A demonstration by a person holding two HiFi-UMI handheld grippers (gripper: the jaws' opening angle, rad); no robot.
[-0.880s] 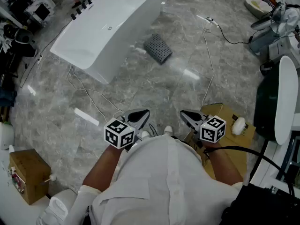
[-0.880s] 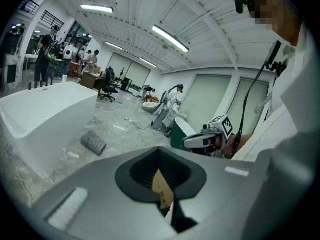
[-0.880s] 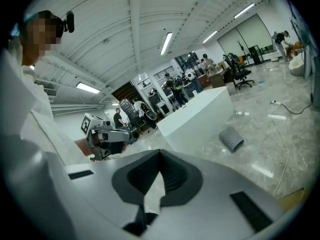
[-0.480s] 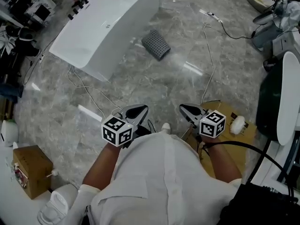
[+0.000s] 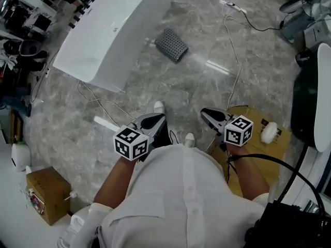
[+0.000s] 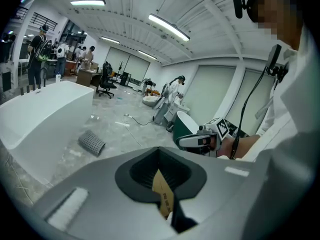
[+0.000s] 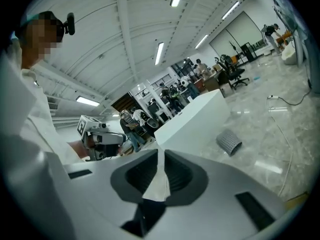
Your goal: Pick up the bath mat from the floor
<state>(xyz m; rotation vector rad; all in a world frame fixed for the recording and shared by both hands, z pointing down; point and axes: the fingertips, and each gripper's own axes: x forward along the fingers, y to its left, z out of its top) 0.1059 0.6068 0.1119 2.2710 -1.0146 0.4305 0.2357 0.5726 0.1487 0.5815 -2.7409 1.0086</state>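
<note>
The bath mat (image 5: 171, 44) is a grey dotted mat, curled at one side, lying on the marble floor just right of the white bathtub (image 5: 111, 30). It also shows small in the left gripper view (image 6: 92, 143) and the right gripper view (image 7: 229, 142). My left gripper (image 5: 151, 122) and right gripper (image 5: 211, 117) are held close in front of the body, far short of the mat, pointing toward it. Both are shut and hold nothing. Each gripper's own view shows its jaws meeting at a thin seam: left gripper (image 6: 160, 151), right gripper (image 7: 161, 151).
A white cable (image 5: 232, 61) runs across the floor right of the mat. Flat cardboard (image 5: 261, 143) lies under the right gripper. A dark green and white fixture (image 5: 310, 92) stands at the right. A cardboard box (image 5: 46, 195) sits lower left. People stand far behind the tub.
The person's left shoe has come forward into view ahead of the left gripper. The mat and tub have shifted slightly up in the picture. Both grippers stay shut in front of the body.
</note>
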